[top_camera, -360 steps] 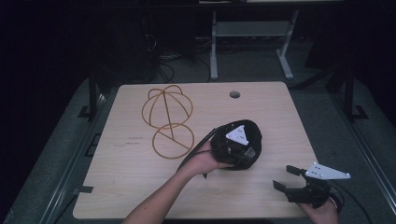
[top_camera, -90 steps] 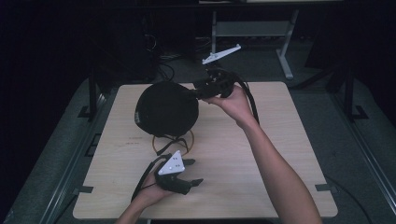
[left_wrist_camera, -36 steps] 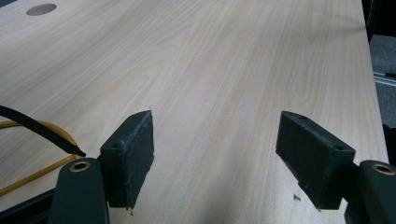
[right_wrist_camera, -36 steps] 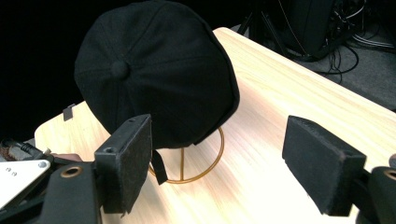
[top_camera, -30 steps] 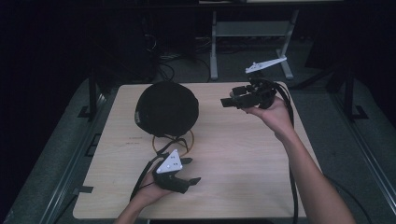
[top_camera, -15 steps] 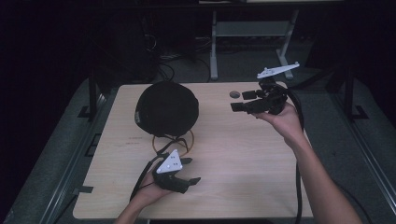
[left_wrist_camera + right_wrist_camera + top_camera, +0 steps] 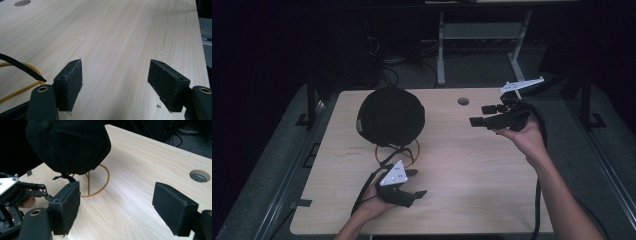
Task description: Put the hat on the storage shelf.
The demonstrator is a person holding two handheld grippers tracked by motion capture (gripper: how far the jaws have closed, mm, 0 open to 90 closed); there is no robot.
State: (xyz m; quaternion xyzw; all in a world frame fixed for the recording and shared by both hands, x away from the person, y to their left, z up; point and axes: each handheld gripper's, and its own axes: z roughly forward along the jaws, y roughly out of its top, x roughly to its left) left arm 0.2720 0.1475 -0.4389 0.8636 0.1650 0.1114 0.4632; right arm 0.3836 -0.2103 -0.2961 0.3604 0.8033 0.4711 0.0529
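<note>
Sitting on the gold wire stand point(image 7: 398, 150) at the table's point(image 7: 472, 165) far left, black cap point(image 7: 389, 116) domed over the frame to keep shape. Left gripper point(image 7: 412, 184) low near the stand's base, jaws wide, nothing between. Right gripper point(image 7: 484, 115) raised well apart, jaws wide and empty, aimed toward the cap.

A dim lab: bare wooden table point(image 7: 472, 165), floor cables point(image 7: 384, 62), metal stand point(image 7: 482, 35).

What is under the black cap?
A gold wire stand holds the black cap up. Its round base ring rests on the wooden table. The cap covers the stand's top, so its shape there cannot be seen.
</note>
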